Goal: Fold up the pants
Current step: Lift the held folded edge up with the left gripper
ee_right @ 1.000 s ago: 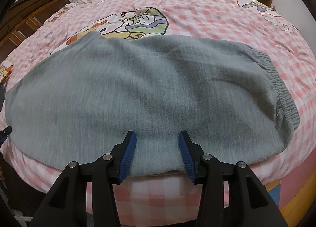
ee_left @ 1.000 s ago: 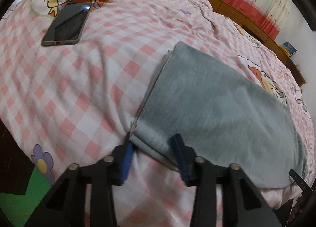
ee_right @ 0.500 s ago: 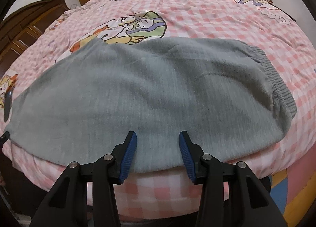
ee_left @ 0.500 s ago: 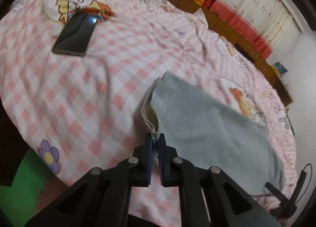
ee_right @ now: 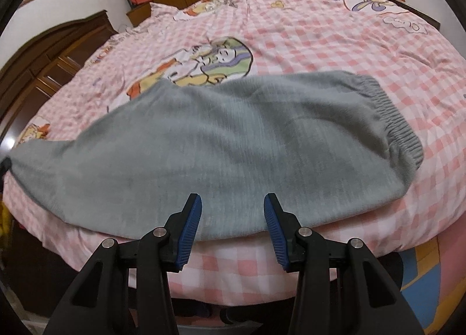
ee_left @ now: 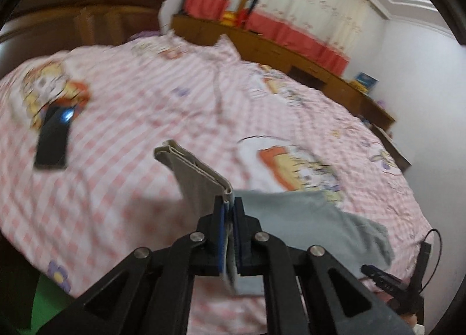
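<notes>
- My left tool is clamped tight on the leg hem of the pants, and the pinched layers stand up off the bed with their pale inner side showing.
- My right tool is about half open and holds nothing; its pads sit just above the near edge of the pants, with cloth showing between them but not pressed.
- The pants lie flat across the near side of the bed, legs stacked, the elastic waistband to the right in the right wrist view and the legs tapering away to the left.
- A phone lies on the bed well apart from the pants, on the far side from the fold.
- Step in hand, as I judge it: carry the hem over toward the waistband to halve the length.
- To do it well, I should keep the grip on all the layers, lift high enough that the cloth clears itself, and travel straight along the legs so the edges line up.
- The right tool could press the middle as a crease line; otherwise the lower layer may drag and bunch.
</notes>
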